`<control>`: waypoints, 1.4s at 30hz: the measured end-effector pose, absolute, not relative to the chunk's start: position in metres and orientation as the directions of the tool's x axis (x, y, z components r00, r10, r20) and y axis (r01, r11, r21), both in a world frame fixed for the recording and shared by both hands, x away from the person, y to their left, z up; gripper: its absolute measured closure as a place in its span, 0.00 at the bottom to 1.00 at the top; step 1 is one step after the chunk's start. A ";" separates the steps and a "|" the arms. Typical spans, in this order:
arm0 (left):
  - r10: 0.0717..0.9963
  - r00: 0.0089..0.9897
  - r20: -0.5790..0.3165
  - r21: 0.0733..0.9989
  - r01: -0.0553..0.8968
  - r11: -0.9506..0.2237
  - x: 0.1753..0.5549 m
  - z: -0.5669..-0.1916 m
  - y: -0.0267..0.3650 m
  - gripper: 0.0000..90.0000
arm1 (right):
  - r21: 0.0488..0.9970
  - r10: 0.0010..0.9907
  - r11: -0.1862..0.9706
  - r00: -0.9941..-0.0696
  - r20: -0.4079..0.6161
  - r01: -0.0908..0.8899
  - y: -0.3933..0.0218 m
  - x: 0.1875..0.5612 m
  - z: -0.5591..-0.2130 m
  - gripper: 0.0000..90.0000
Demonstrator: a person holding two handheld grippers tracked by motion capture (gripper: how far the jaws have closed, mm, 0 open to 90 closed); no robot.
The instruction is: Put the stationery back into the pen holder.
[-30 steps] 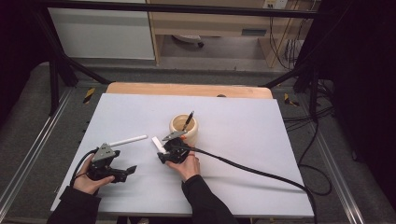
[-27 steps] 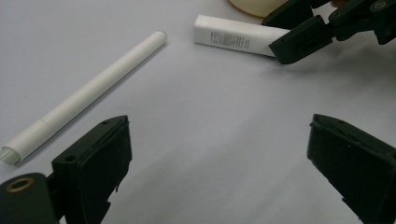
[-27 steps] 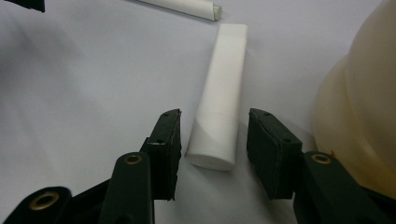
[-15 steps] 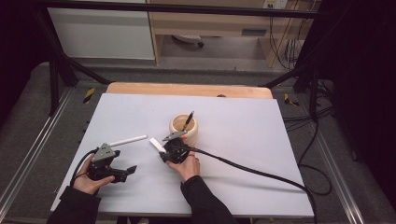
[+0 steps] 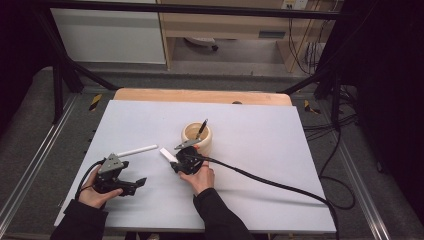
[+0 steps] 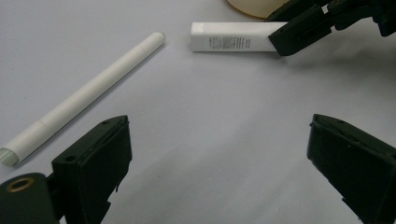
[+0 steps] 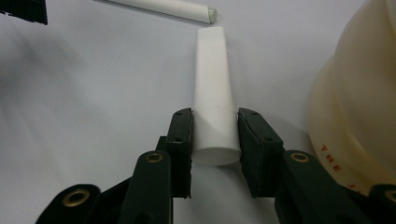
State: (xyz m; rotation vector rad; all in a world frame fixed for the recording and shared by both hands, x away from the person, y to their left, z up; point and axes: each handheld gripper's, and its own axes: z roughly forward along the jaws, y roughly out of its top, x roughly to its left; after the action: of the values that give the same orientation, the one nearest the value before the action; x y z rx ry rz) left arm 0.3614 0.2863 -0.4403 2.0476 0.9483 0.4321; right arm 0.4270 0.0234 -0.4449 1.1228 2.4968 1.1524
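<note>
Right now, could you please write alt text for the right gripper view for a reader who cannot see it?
The right gripper has just closed its black fingers on the wide end of a white tube lying on the pale table. A cream cup stands beside it, and a white pen lies beyond.

Red letters "THE", perhaps more, on the cream cup point(image 7: 359, 107); tube's point(image 6: 231, 43) print illegible.
</note>
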 end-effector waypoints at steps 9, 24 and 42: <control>0.752 0.658 -0.029 0.796 0.470 -0.380 0.361 -0.440 0.286 0.07 | 0.705 0.689 0.423 -0.707 0.158 0.570 0.022 0.427 -0.440 0.75; 0.724 0.689 -0.015 0.800 0.443 -0.405 0.359 -0.438 0.281 0.07 | 0.696 0.642 0.449 -0.744 0.185 0.561 0.011 0.418 -0.413 0.75; 0.599 0.795 0.100 0.787 0.304 -0.536 0.347 -0.428 0.251 0.06 | 0.675 0.574 0.482 -0.783 0.239 0.559 -0.040 0.394 -0.393 0.75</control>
State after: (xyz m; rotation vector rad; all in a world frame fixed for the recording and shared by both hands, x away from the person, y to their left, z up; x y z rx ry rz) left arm 0.3468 0.2509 -0.4280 2.1650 0.6655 0.4611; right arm 0.3941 -0.0399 -0.3928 1.0274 2.6875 1.2127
